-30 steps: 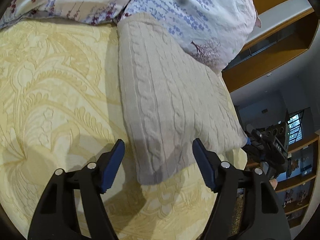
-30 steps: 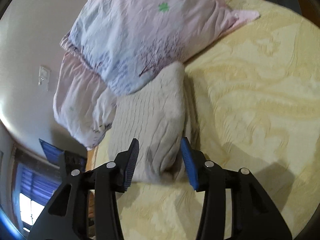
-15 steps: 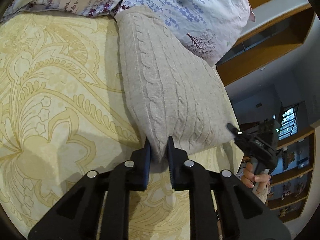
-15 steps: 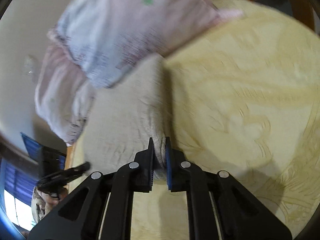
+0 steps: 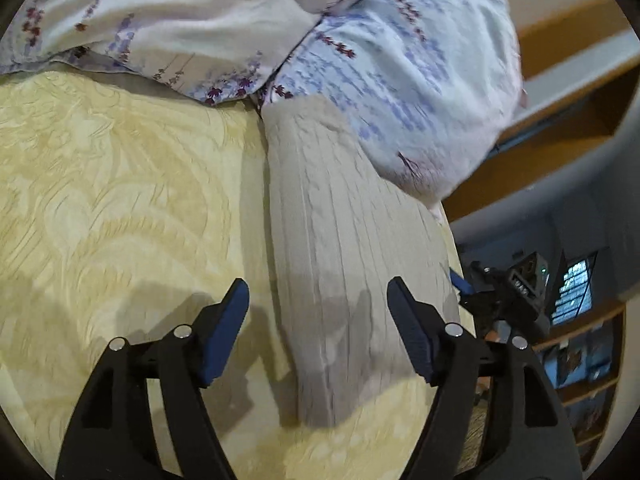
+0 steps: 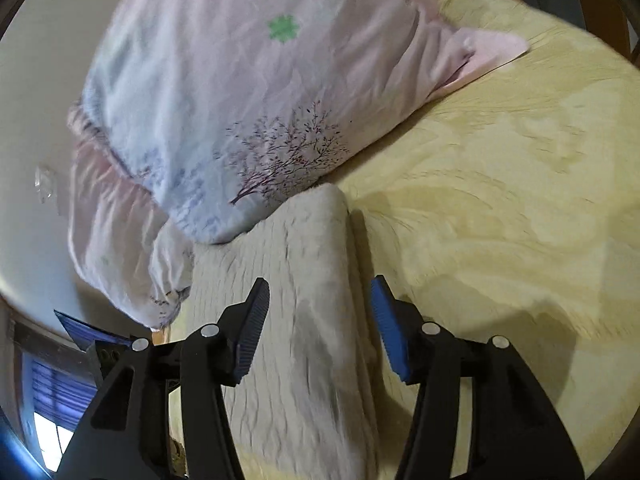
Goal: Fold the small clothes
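A folded beige cable-knit sweater lies on the yellow patterned bedspread, its far end against a floral pillow. My left gripper is open and empty, its blue pads on either side of the sweater's near end, just above it. My right gripper is open and empty over the sweater at its other end. The right gripper also shows at the right edge of the left wrist view.
Two floral pillows lie at the head of the bed. A white wall rises behind them. Wooden shelving and a window stand beyond the bed's edge. The bedspread spreads wide beside the sweater.
Half a second ago both grippers were shut on the sweater's edge. Both have now opened, let go of it and drawn back a little. The sweater lies folded on the bed.
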Demonstrator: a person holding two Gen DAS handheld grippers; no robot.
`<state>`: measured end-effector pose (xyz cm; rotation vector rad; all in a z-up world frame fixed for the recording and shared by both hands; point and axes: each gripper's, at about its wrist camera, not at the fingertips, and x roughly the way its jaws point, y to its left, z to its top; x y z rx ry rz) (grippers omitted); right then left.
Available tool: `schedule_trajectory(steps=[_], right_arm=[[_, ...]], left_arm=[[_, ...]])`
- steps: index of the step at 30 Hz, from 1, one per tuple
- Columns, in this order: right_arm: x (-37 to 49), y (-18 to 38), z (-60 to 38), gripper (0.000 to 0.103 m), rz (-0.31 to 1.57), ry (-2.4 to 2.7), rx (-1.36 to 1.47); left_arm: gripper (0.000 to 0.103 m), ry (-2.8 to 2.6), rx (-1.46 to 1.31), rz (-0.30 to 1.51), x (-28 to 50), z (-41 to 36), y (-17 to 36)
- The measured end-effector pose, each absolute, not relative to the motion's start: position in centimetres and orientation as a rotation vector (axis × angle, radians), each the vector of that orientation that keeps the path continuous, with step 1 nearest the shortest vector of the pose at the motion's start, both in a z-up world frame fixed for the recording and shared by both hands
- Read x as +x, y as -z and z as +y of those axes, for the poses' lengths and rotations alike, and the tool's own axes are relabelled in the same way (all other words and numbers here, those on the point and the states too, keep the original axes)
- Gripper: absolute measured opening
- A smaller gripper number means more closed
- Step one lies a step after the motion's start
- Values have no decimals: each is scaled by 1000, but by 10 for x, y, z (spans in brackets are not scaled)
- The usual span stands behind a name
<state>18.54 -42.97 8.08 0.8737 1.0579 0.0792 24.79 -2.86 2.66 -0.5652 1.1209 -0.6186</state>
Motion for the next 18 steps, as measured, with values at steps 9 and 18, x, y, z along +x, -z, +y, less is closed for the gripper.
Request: schedule_trajectory(steps=[9, 18], right_arm=[[205, -64, -431, 8, 1004, -5, 853], [187, -65, -442, 68, 1056, -28, 926]], left_arm=[[73, 627, -548, 1134, 263, -52, -20], [73, 650, -552, 1146, 264, -64, -12]])
